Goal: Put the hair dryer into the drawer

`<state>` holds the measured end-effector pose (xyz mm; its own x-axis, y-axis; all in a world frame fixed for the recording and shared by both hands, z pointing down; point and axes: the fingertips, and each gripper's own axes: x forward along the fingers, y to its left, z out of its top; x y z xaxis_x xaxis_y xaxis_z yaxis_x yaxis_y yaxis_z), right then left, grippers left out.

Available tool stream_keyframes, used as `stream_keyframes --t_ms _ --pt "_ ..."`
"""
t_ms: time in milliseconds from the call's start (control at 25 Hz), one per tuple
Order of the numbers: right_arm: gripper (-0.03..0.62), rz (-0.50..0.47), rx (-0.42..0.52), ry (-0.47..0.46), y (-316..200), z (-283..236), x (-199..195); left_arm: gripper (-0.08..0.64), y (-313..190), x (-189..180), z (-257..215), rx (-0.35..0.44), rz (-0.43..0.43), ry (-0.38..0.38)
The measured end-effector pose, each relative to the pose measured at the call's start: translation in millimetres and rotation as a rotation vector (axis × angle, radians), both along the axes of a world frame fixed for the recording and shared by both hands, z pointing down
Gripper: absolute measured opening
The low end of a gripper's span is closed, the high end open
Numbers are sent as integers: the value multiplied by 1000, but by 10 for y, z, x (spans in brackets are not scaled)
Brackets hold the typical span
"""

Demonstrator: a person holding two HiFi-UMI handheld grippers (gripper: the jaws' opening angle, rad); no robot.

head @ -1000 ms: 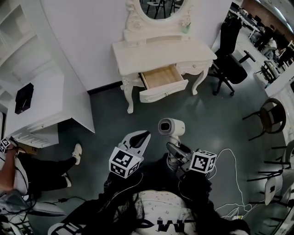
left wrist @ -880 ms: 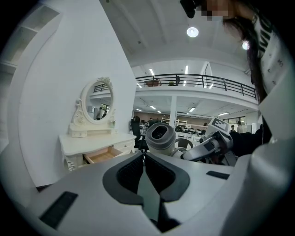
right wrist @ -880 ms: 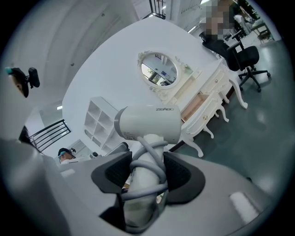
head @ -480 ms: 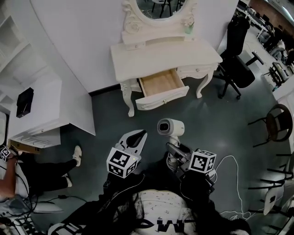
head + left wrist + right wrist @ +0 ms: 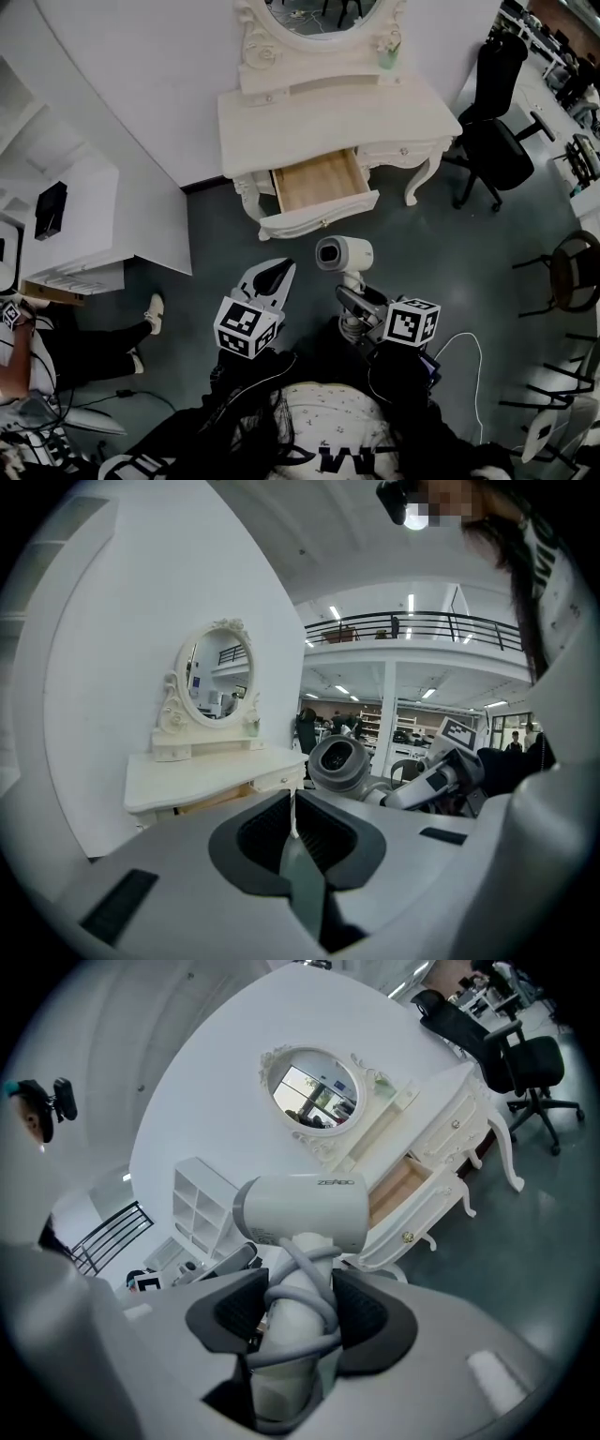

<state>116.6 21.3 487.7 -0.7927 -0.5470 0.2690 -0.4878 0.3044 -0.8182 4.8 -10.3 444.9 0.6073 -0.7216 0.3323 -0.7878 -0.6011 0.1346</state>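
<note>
A white and grey hair dryer [image 5: 342, 255] stands upright in my right gripper [image 5: 353, 307], whose jaws are shut on its handle, with the cord wound round it. In the right gripper view the pads [image 5: 361, 1309] press the handle and the dryer's [image 5: 305, 1208] head rises above them. My left gripper [image 5: 272, 274] is beside it on the left, shut and holding nothing; its pads [image 5: 314, 832] meet. Ahead stands a white dressing table [image 5: 337, 112] with its wooden drawer [image 5: 317, 183] pulled open. The drawer [image 5: 398, 1190] looks bare inside.
A black office chair [image 5: 497, 131] stands right of the dressing table. White shelving and a desk [image 5: 84, 225] fill the left, with a seated person [image 5: 56, 347] below them. A white cable [image 5: 464, 352] lies on the grey floor, and more chairs [image 5: 572, 272] stand far right.
Both grippers have moved toward the dressing table, which now lies nearer in the head view. The hair dryer stays held in the right gripper.
</note>
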Motion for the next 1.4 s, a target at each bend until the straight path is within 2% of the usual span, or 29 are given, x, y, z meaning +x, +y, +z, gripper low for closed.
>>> stream_keyframes --t_ms 600,1040,1400 --pt "224 -98 4 -44 -600 73 485 2 -437 441 -24 13 -103 -52" --pt "224 -128 -21 -61 -623 198 551 2 -391 480 -32 9 -145 -94" --pt "224 -148 -40 -47 -656 251 475 2 -442 357 -32 4 -171 -91"
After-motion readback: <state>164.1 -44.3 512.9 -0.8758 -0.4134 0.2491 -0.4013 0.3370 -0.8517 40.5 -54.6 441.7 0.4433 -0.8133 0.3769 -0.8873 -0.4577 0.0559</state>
